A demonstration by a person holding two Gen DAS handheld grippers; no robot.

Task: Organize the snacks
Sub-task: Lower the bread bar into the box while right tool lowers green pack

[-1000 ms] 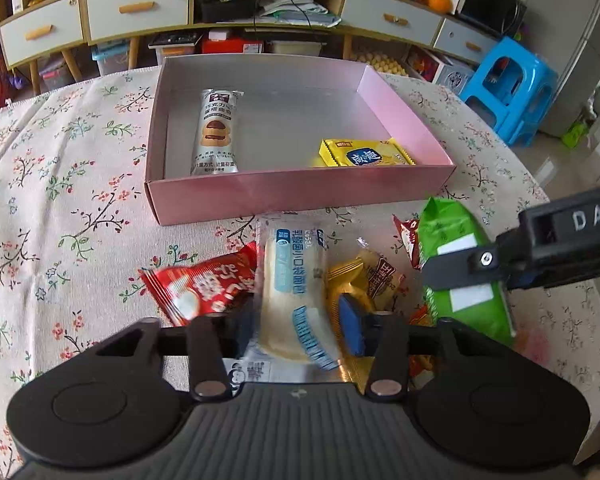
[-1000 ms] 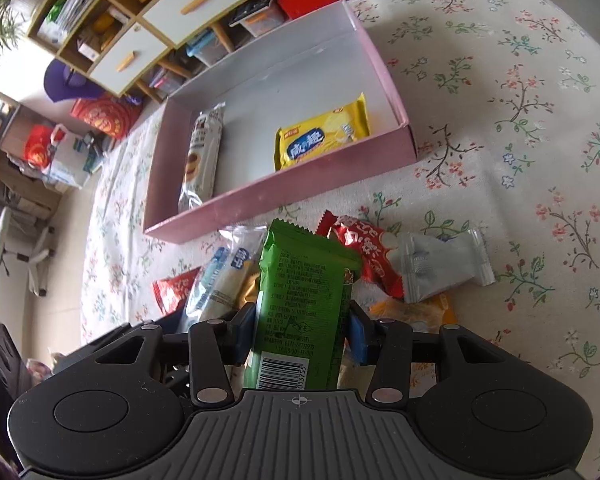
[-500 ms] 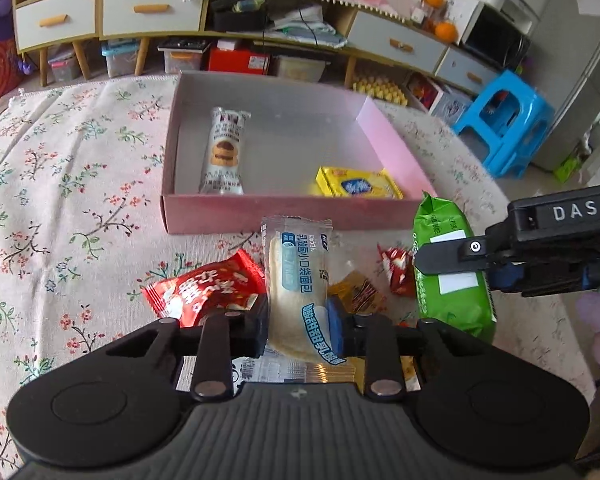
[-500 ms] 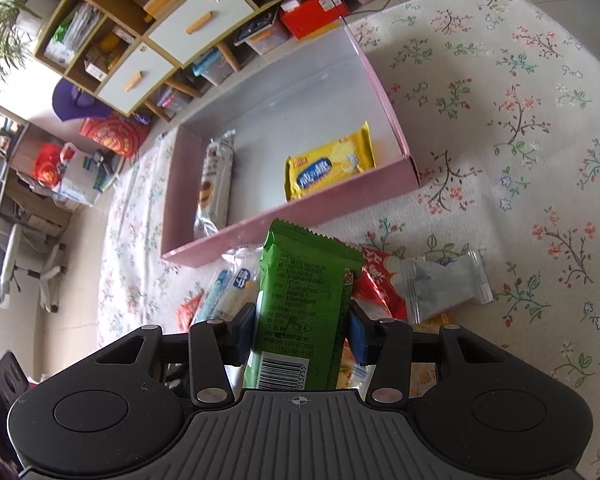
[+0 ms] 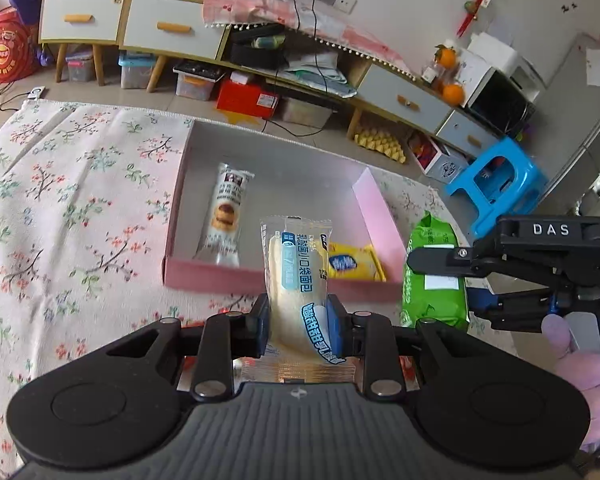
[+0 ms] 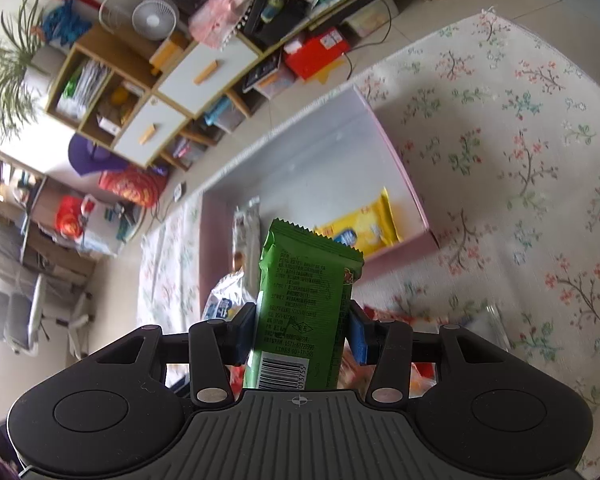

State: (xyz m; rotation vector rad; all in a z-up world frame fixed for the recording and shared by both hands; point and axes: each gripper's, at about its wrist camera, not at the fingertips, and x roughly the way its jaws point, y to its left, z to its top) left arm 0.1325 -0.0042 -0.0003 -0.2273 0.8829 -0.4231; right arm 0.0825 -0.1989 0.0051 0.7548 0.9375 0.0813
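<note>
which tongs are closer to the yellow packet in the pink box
Right, though it's close. The right tongs hold the green pack just right of the yellow packet; the left tongs grip the bread packet nearer the camera.

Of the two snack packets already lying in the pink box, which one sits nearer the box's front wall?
The yellow biscuit packet, lying against the pink box's front wall; the white cake packet reaches farther back, along its left side.

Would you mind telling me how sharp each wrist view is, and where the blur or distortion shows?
Left wrist view: bread packet crisp, shelving bowed by the fisheye. Right wrist view: green packet sharp, pink box and floral cloth smeared by motion.
</note>
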